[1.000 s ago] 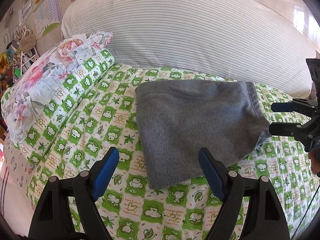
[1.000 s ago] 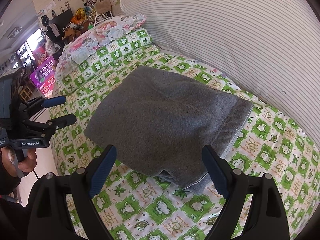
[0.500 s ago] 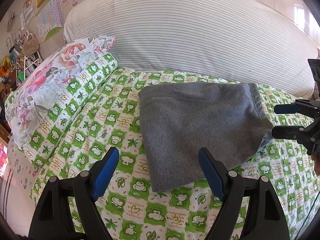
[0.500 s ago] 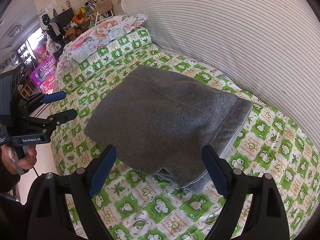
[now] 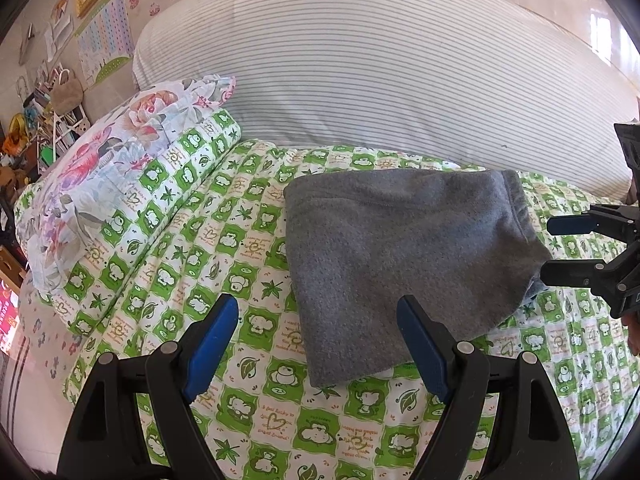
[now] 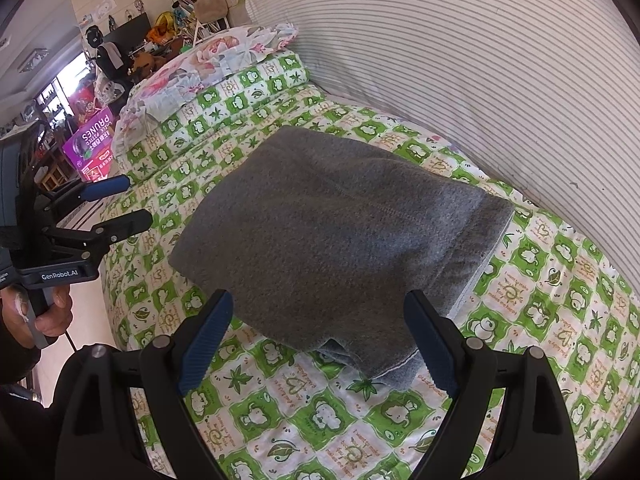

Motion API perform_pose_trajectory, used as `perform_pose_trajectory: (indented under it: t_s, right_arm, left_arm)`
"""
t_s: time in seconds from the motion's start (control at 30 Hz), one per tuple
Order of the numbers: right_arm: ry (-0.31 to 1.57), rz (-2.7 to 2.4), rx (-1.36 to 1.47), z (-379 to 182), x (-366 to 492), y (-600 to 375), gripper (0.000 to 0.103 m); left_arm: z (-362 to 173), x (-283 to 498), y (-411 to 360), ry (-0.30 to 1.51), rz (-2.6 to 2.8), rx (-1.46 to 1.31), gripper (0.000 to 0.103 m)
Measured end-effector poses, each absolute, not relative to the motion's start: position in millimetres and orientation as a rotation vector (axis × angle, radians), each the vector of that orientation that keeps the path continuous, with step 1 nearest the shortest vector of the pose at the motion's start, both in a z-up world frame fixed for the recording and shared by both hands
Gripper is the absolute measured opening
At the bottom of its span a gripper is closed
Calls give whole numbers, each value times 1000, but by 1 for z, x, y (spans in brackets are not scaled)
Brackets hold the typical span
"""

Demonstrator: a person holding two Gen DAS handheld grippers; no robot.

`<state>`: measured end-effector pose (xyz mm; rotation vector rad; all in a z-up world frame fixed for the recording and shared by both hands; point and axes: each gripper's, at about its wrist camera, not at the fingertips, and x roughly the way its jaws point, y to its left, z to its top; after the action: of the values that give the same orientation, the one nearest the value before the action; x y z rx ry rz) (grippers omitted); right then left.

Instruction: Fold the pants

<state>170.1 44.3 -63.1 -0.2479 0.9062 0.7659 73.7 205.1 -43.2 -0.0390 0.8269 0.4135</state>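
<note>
Left wrist view: my left gripper (image 5: 318,342) has backed off, jaws wide and empty. Centre, the pants (image 5: 400,264) lie as a compact folded stack on the quilt (image 5: 248,240), so folding looks finished. Rightmost, my right gripper (image 6: 318,346) is likewise wide, empty and withdrawn.

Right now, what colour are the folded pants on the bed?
Plain grey fleece pants, with no pattern; the right wrist view shows them best.

- Green-and-white checked quilt (image 5: 248,240) is covering the bed.
- Floral pillow (image 5: 100,160) is lying on the quilt's folded end.
- Striped bolster (image 5: 380,72) is leaning along the wall.
- Purple box (image 6: 94,140) is standing on the floor beyond.
</note>
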Motion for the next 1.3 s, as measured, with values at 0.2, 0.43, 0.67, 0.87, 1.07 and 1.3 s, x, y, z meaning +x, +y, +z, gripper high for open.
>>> perform_pose_trajectory:
  t_s: [0.2, 0.43, 0.67, 0.87, 1.07, 1.3]
  right_arm:
    - [907, 768, -249, -65, 171, 45, 88]
    - [908, 768, -246, -65, 171, 45, 88]
    - [911, 764, -244, -67, 171, 45, 88]
    - [912, 766, -243, -68, 171, 45, 88]
    - [913, 766, -240, -68, 170, 45, 88]
    - [912, 768, -237, -68, 170, 44, 88]
  left_arm:
    - [-43, 74, 205, 823, 421, -35, 82]
    - [-43, 75, 205, 826, 420, -33, 82]
    - [-44, 75, 205, 827, 423, -30, 82]
    - [-43, 75, 205, 825, 425, -30, 82]
    - [-43, 76, 206, 825, 427, -26, 82]
    - [-42, 75, 204, 827, 431, -15, 82]
